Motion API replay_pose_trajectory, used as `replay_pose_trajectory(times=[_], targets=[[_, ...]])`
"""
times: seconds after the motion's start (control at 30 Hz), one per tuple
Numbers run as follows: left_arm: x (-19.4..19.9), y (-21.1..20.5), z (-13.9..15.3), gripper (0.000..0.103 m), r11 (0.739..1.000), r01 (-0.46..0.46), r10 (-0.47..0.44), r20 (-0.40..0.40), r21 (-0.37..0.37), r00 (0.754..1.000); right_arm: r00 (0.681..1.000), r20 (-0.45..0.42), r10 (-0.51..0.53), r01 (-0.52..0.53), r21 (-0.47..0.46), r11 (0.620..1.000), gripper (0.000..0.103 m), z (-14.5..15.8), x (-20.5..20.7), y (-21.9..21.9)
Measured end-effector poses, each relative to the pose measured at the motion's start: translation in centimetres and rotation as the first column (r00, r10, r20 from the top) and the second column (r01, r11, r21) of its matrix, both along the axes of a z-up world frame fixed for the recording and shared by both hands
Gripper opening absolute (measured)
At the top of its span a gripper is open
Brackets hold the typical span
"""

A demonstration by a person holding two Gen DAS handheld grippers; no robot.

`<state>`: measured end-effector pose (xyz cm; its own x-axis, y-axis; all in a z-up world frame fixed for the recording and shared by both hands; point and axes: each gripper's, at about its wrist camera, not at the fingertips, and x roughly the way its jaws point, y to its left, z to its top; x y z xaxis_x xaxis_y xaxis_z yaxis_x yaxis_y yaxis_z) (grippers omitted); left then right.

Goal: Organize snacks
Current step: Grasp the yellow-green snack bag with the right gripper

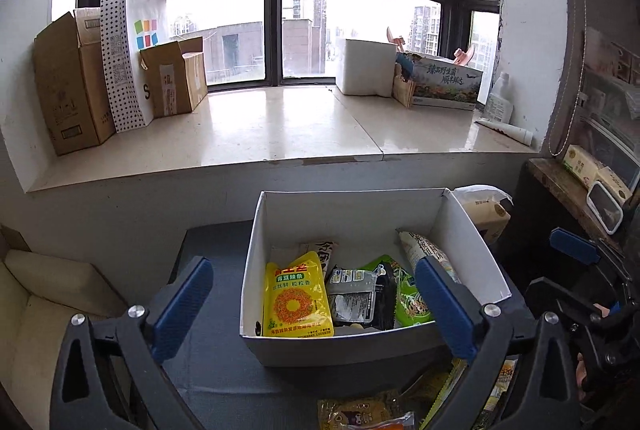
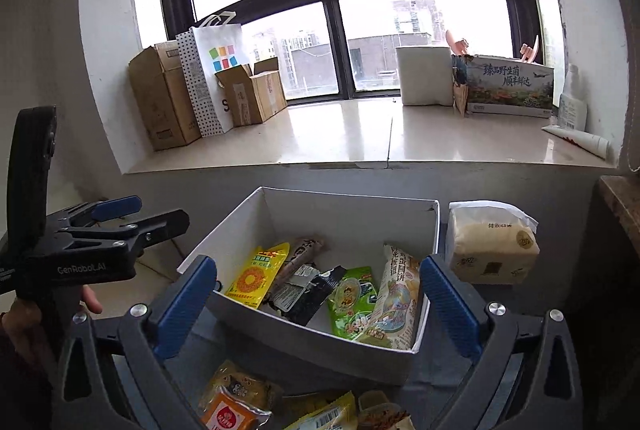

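Observation:
A white open box point(image 1: 352, 196) point(image 2: 344, 200) stands on a dark grey table below the window sill. Inside lie a yellow packet point(image 1: 298, 300) point(image 2: 254, 276), a black and silver packet point(image 1: 360, 298), a green packet point(image 2: 352, 304) and a long biscuit pack point(image 2: 396, 294). My left gripper point(image 1: 314, 290) is open in front of the box, nothing between its blue pads. My right gripper point(image 2: 318, 270) is open too, and empty. Loose snack packets point(image 1: 360, 412) point(image 2: 236, 398) lie on the table under both grippers. A person's hand point(image 2: 24, 314) holds the left gripper's handle.
A bagged loaf of bread point(image 2: 492, 246) sits right of the box. On the sill stand cardboard boxes point(image 1: 72, 86), a paper bag point(image 1: 136, 58), a white block point(image 1: 368, 66), a printed carton point(image 1: 444, 82) and a tube point(image 2: 580, 140). A cream cushion point(image 1: 40, 290) lies left, a shelf point(image 1: 560, 186) right.

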<state>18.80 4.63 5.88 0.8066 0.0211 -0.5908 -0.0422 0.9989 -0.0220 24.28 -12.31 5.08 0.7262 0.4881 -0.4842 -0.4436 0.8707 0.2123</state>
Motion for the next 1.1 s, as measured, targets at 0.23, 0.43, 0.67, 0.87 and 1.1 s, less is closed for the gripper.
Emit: replay_pose_trajectory(times=[0.23, 0.43, 0.67, 0.87, 1.1], targets=[[-5.4, -1.2, 0.4, 0.103, 1.0, 0.023, -0.023, 0.005, 0.008, 1.0, 0.999, 0.042, 0.024, -0.026, 0.034, 0.999, 0.103, 0.0, -5.9, -2.0], [-9.9, -2.1, -3.4, 0.103, 0.999, 0.044, -0.044, -0.067, -0.007, 0.997, 1.0, 0.006, 0.002, -0.003, 0.035, 0.999, 0.103, -3.1, -9.5, -5.0], [-13.2, -2.7, -9.2, 0.103, 0.991, 0.045, -0.068, -0.188, -0.123, 0.98, 0.99, -0.129, -0.054, 0.053, -0.014, 0.998, 0.103, -9.1, -10.7, -6.4], [-13.7, -2.3, -9.9, 0.103, 0.993, 0.024, -0.048, -0.206, -0.118, 0.977, 0.986, -0.164, -0.01, -0.007, -0.104, 0.995, 0.103, -12.3, -10.1, -3.5], [-13.7, -1.2, -10.7, 0.103, 0.992, 0.005, -0.034, -0.227, -0.125, 0.973, 0.983, -0.184, 0.025, -0.074, -0.268, 0.961, 0.103, -15.0, -7.1, 0.3]])
